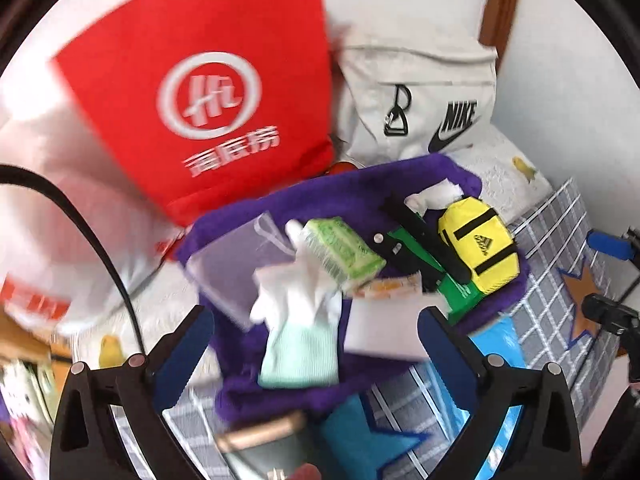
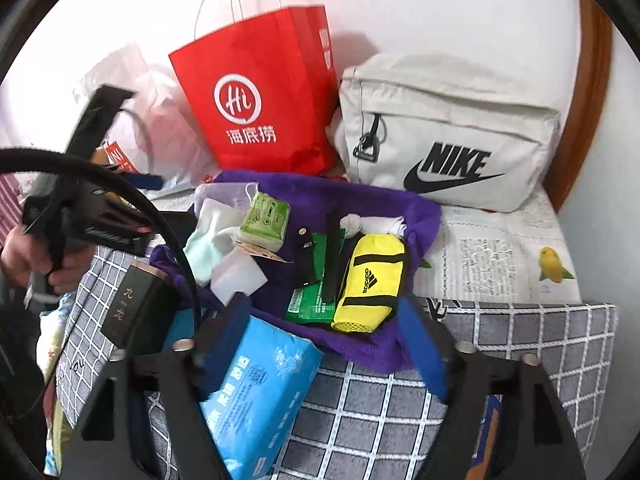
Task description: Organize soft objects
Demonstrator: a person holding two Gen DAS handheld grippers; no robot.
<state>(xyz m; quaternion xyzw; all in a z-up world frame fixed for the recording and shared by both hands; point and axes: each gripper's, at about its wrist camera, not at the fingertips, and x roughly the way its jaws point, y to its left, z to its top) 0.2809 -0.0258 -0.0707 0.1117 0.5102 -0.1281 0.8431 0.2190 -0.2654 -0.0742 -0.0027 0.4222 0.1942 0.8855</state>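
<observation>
Left wrist view: your left gripper (image 1: 316, 344) is spread wide, holding nothing, over the mint-and-white sock (image 1: 298, 344) on the purple towel (image 1: 280, 208); rightward lie a green tissue pack (image 1: 340, 254) and yellow pouch (image 1: 478, 248). Right wrist view: your right gripper (image 2: 320, 344) gapes too, a blue tissue pack (image 2: 260, 392) at its left finger, on the checked cloth (image 2: 520, 344).

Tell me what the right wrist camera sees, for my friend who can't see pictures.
A purple towel on a bed holds a yellow pouch, green tissues and socks. The open right gripper hovers over a blue tissue pack.
</observation>
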